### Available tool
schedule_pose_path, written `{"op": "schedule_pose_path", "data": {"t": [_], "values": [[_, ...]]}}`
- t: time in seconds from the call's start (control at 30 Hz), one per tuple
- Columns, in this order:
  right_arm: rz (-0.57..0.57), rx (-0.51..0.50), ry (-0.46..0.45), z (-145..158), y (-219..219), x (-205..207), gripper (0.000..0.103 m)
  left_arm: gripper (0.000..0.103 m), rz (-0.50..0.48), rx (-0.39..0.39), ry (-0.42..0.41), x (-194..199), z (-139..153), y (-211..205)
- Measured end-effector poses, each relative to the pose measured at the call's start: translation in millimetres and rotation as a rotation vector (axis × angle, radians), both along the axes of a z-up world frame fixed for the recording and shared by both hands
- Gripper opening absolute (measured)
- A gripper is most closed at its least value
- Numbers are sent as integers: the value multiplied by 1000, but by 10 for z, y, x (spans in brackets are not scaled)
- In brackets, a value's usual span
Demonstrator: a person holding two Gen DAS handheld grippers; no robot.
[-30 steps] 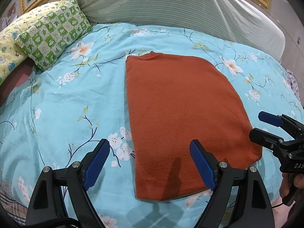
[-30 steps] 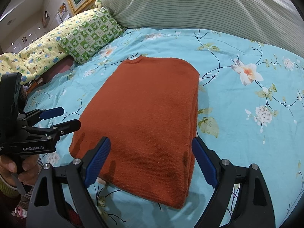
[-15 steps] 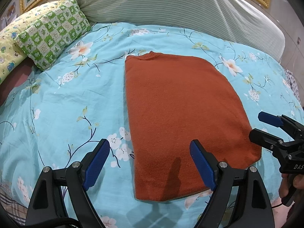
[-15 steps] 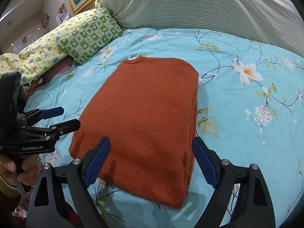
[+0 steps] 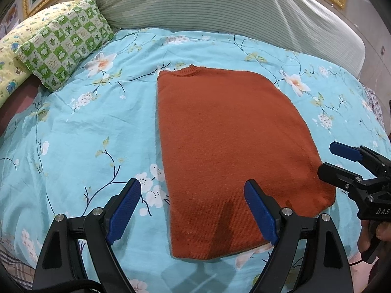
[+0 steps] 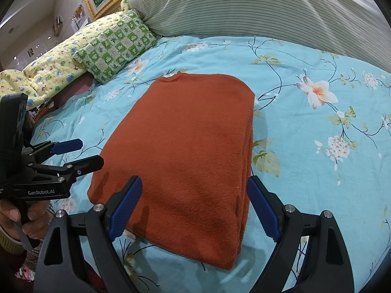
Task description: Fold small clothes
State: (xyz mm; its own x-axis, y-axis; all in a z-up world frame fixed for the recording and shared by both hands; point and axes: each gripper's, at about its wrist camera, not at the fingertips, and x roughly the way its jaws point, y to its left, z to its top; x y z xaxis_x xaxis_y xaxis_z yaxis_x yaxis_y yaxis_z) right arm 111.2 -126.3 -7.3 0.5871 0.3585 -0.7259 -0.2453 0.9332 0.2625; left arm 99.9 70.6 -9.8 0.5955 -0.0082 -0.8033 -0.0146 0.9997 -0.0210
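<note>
- A rust-orange knit sweater (image 5: 227, 151) is lying flat on the bed's turquoise floral bedspread (image 5: 73, 134), already folded lengthwise into a long rectangle, with its ribbed collar pointing toward the striped bolster (image 5: 220, 12) at the head of the bed.
- The left claw (image 5: 193, 210) is hovering above the near left corner of the sweater with its blue pads spread wide, gripping nothing; one pad is sitting over the bedspread and the other over the knit.
- The right claw (image 6: 194, 206) is hanging over the near right part of the sweater, its pads likewise wide apart and holding nothing.
- In the right wrist view the sweater's right edge is showing several stacked layers, so the sleeves are probably tucked inside.
- A green checked pillow (image 6: 117, 46) and a yellow patterned quilt (image 6: 48, 68) are lying well apart from the garment, off to the left.
- The knit is looking soft, thick and limp: it is likely going to sag and drape as soon as it is lifted, and the layers may slide apart if only the top one is pinched.
- It is probably light, and the fuzzy surface should be giving the pads decent friction.
- The sensible grasp points are appearing to be the two near hem corners, each claw pinching through all layers at once, so the bottom half can be carried toward the collar.
</note>
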Motion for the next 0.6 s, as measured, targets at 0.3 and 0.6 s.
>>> {"op": "schedule_pose_path", "data": {"t": [0.3,0.6], "values": [[-2,5,5,-43,-10,60,87,87,18,10,3,42,-9,48],[-15,11,11,-73,38,93,87,87,10,36,-8,30,31,24]]}}
